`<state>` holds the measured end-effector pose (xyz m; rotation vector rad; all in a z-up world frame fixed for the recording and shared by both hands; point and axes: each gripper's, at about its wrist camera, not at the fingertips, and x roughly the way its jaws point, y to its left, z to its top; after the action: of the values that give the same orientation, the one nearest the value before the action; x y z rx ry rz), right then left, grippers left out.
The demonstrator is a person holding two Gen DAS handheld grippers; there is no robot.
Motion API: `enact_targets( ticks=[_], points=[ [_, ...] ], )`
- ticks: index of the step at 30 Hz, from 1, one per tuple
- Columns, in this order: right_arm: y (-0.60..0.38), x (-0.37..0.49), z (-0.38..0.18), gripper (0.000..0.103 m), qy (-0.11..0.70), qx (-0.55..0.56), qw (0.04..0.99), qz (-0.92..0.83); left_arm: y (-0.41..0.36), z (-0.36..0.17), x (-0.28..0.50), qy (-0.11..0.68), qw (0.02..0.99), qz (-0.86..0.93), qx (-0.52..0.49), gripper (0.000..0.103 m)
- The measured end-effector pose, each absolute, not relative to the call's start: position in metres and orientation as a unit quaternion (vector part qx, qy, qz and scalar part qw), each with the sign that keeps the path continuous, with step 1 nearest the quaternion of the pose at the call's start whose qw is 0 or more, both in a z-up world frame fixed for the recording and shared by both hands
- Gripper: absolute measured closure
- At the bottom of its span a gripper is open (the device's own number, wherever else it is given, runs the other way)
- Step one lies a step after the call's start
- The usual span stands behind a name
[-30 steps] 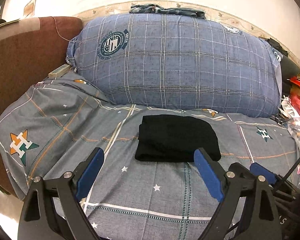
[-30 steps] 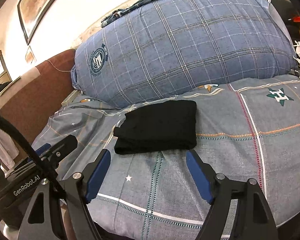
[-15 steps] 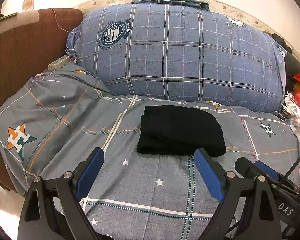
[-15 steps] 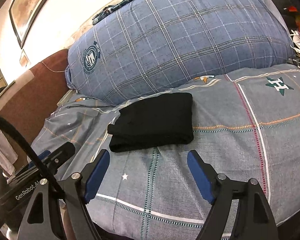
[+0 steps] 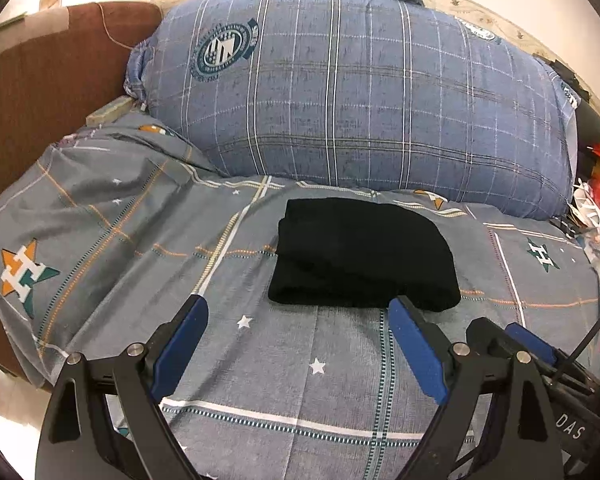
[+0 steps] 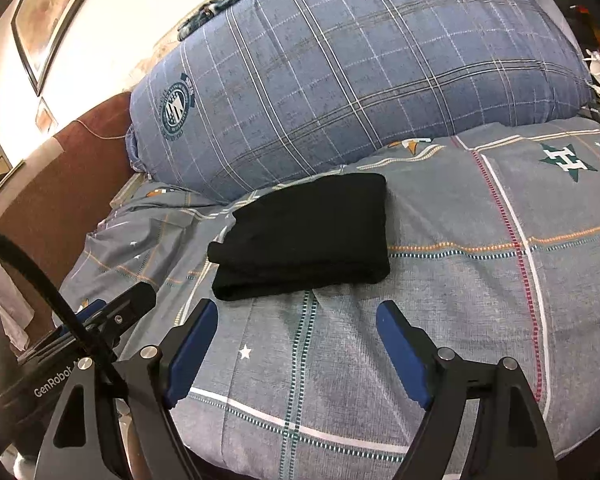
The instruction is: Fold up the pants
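The black pants [image 5: 362, 254] lie on the bed [image 5: 260, 360] as a compact, layered rectangle, just in front of the big plaid pillow [image 5: 360, 100] at the far side. By the look of it the folding is done or nearly so.

Both tongs are spread wide and pinch nothing. The left tongs [image 5: 296, 316] hover above the bedsheet just near of the bundle's near edge; its right blue pad overlaps that edge in the left view, though contact cannot be judged. The right tongs [image 6: 296, 316] hang near of the bundle too, apart from it.

The risks from here are small but real:

- A tip dipping forward could snag the near edge and drag the top layers, opening the fold.
- The left end of the bundle shows loose stacked layers in the right view; a nudge there could splay them.
- The sheet is soft and wrinkled, so pressing it nearby could tilt or shift the bundle.
- The black cable [image 6: 40, 280] on the left tongs could sweep across the cloth if the hands cross.
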<state>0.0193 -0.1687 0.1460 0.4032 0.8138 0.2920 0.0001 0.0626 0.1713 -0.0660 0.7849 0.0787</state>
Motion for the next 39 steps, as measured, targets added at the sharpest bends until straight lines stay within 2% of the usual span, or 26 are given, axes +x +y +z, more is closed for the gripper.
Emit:
enact_targets(
  ticks=[17,29,39],
  points=[
    [-0.164,0.062,0.134,0.016,0.42,0.189,0.878,0.132,0.086,0.152,0.034,0.41,0.908,0.051,-0.068,0.012],
    [-0.155,0.079,0.151,0.014,0.408,0.162,0.889,0.133,0.097,0.162,0.04,0.394,0.913,0.061,-0.084,0.012],
    [-0.166,0.094,0.142,0.013,0.418,0.179,0.882,0.123,0.093,0.155,0.054,0.403,0.91,0.059,-0.082,0.012]
  ],
)
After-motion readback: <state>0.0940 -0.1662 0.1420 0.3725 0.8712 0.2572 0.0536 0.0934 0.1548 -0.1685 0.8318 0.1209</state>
